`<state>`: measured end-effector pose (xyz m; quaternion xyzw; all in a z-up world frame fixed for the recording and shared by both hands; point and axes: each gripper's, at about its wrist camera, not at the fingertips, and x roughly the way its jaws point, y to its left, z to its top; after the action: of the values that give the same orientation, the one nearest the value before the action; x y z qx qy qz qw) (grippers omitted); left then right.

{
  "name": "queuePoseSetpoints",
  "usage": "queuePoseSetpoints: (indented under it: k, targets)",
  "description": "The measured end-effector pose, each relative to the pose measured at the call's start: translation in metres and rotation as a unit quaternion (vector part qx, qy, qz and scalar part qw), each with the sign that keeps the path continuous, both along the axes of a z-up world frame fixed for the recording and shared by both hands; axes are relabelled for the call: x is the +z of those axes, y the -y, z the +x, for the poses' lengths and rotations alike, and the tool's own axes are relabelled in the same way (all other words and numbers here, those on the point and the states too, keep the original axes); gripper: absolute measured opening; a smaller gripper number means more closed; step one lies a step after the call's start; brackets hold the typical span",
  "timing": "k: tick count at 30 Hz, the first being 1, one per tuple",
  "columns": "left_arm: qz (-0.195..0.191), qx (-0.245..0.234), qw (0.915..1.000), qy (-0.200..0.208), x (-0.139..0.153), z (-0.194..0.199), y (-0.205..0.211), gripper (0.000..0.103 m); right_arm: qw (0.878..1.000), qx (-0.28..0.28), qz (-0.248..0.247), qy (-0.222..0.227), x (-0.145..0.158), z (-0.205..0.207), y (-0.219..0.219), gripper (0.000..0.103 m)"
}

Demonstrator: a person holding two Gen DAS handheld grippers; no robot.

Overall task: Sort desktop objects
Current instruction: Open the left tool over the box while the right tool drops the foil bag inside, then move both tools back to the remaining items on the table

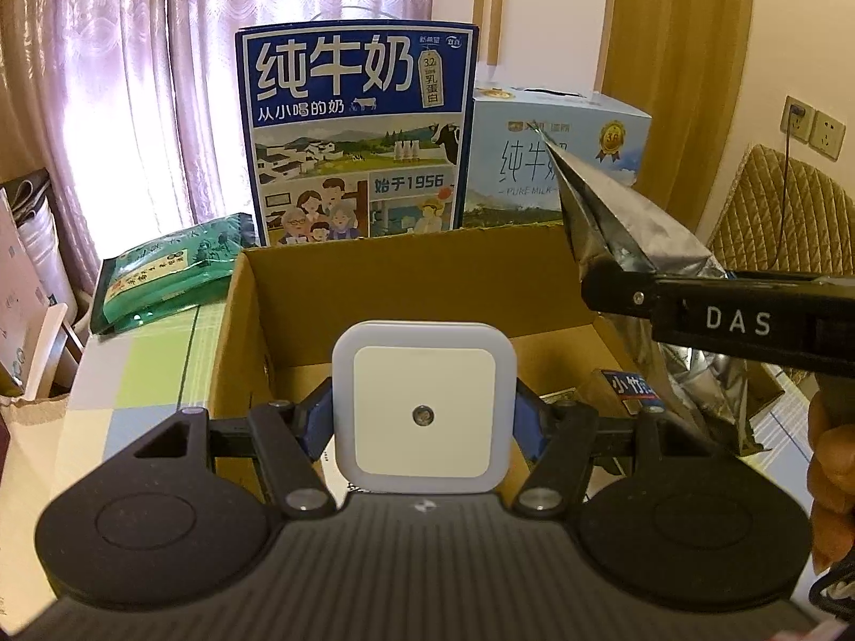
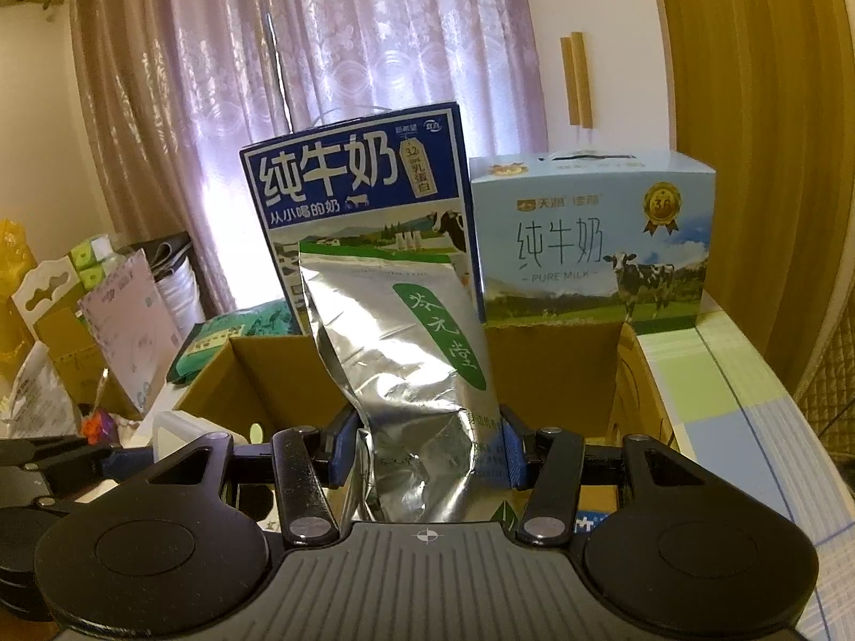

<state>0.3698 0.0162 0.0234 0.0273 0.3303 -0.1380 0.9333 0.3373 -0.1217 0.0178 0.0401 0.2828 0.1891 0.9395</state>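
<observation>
My left gripper point(image 1: 425, 416) is shut on a white square night light point(image 1: 425, 406), held over the near edge of an open cardboard box point(image 1: 406, 278). My right gripper point(image 2: 425, 448) is shut on a silver foil pouch point(image 2: 406, 352) with a green label, upright above the same cardboard box point(image 2: 278, 368). In the left wrist view the silver pouch point(image 1: 614, 224) and the right gripper's black body point(image 1: 748, 320) come in from the right, over the box's right side. A small blue-labelled packet point(image 1: 633, 387) lies inside the box.
A dark blue milk carton point(image 1: 358, 133) and a light blue milk carton point(image 1: 556, 155) stand behind the box. A green bag point(image 1: 165, 278) lies to its left on the checked tablecloth point(image 1: 144, 374). Clutter point(image 2: 80, 331) is stacked at far left. A hand point(image 1: 833, 470) is at the right edge.
</observation>
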Motion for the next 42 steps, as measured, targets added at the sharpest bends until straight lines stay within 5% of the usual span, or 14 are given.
queuePoseSetpoints:
  k: [19, 24, 42]
  targets:
    - [0.004, 0.02, 0.9997, 0.009, -0.001, -0.003, -0.01, 0.064, 1.0, 0.01, 0.025, 0.0, -0.003, 0.0, -0.001, 0.05]
    - [0.006, 0.021, 0.9997, 0.009, 0.0, -0.004, -0.01, 0.065, 0.999, 0.01, 0.034, 0.009, -0.003, 0.0, 0.0, 0.073]
    - [0.016, 0.013, 0.9998, 0.007, -0.003, -0.007, -0.008, 0.07, 0.999, -0.014, 0.04, 0.01, -0.001, 0.002, 0.012, 0.083]
